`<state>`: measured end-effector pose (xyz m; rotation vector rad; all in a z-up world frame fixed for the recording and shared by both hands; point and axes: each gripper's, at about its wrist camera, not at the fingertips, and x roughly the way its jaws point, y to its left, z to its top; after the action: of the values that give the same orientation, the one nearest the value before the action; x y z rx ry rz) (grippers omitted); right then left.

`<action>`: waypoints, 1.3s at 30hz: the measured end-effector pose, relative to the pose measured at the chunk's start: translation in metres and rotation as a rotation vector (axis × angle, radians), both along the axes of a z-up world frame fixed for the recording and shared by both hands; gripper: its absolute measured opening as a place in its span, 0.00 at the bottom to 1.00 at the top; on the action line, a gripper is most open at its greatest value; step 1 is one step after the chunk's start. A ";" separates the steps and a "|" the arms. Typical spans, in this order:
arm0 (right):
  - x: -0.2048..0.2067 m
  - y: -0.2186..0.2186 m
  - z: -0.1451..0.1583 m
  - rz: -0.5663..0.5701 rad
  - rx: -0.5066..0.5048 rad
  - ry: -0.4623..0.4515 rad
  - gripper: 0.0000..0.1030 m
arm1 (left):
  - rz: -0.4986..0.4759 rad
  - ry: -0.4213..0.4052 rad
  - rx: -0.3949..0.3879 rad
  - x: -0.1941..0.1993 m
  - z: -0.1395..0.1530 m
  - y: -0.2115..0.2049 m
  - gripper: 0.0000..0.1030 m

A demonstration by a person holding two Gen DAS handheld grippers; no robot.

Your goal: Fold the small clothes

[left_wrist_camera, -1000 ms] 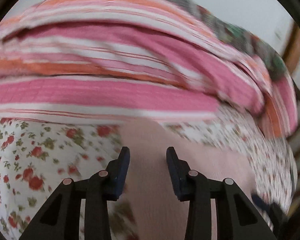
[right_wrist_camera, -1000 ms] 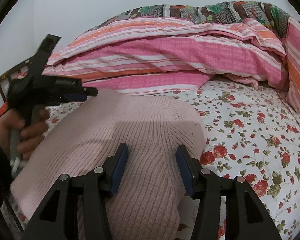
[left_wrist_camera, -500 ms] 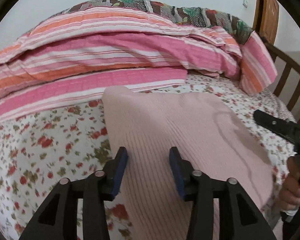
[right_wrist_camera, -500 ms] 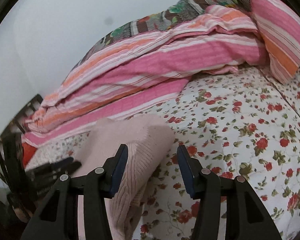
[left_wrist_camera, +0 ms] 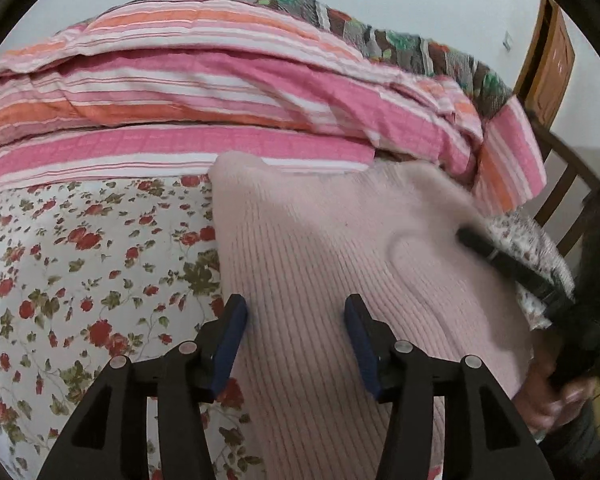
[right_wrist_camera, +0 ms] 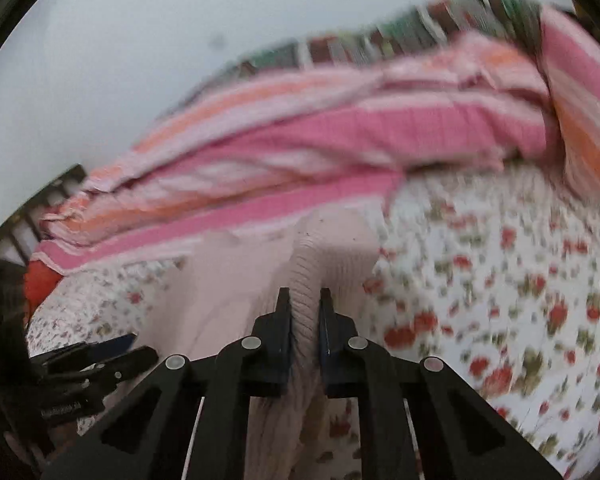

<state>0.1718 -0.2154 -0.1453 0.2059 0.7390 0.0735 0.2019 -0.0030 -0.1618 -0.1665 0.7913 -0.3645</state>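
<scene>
A pale pink ribbed knit garment (left_wrist_camera: 332, 264) lies spread on the floral bedsheet (left_wrist_camera: 80, 248). My left gripper (left_wrist_camera: 296, 344) is open just above its near part, gripping nothing. My right gripper (right_wrist_camera: 305, 320) is shut on a raised ridge of the same pink garment (right_wrist_camera: 312, 276), pinching the knit between its blue pads. The right gripper also shows at the right edge of the left wrist view (left_wrist_camera: 512, 264). The left gripper shows low at the left of the right wrist view (right_wrist_camera: 96, 356). The right wrist view is blurred by motion.
A bunched pink, orange and white striped quilt (left_wrist_camera: 220, 92) lies along the back of the bed against a white wall. Wooden bed rails (left_wrist_camera: 572, 184) stand at the right. The floral sheet (right_wrist_camera: 500, 280) extends to the right of the garment.
My right gripper has closed on a fold of the pink garment; it was open half a second ago. My left gripper stays open and has moved in over the garment.
</scene>
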 end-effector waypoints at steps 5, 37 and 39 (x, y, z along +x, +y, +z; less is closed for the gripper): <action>0.013 0.000 -0.018 -0.072 -0.145 0.160 0.15 | 0.024 -0.013 -0.016 0.013 0.001 -0.002 0.47; 0.018 0.020 -0.031 -0.030 -0.179 0.067 0.37 | 0.065 -0.080 0.109 0.023 -0.027 -0.018 0.68; 0.018 0.020 -0.031 -0.037 -0.177 0.068 0.39 | 0.068 -0.080 0.110 0.023 -0.027 -0.018 0.69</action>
<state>0.1897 -0.1958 -0.1765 0.0531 0.8051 -0.0348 0.2252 -0.0206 -0.1886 -0.0747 0.7227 -0.2614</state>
